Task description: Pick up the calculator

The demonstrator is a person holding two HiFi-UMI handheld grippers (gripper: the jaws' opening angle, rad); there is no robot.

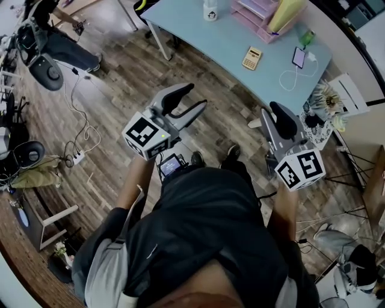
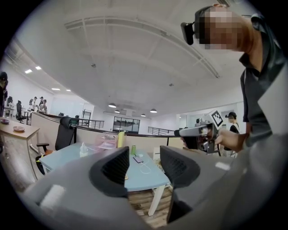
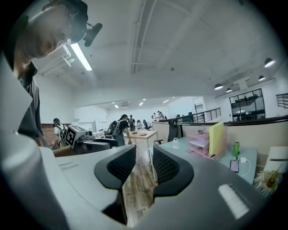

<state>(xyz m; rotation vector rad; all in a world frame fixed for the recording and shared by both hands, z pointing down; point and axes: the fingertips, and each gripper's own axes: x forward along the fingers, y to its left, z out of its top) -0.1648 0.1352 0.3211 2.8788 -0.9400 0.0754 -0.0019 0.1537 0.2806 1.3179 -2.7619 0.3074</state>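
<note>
One calculator (image 1: 252, 58) lies flat on the light-blue counter (image 1: 210, 45), with nothing touching it. A phone (image 1: 299, 57) with a white cable (image 1: 292, 76) lies near it on the right. A pink tray stack (image 1: 252, 11) stands at the counter's far edge. Both grippers are held over the wooden floor (image 1: 120, 72), well apart from the counter. Left gripper (image 1: 197, 96): jaws spread, nothing between them. Right gripper (image 1: 269, 111): jaws parted by a narrower gap, likewise empty.

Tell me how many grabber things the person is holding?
2. The left gripper is at the head view's left, the right gripper at its right, both over the wooden floor with jaws apart. No others seem hidden.
</note>
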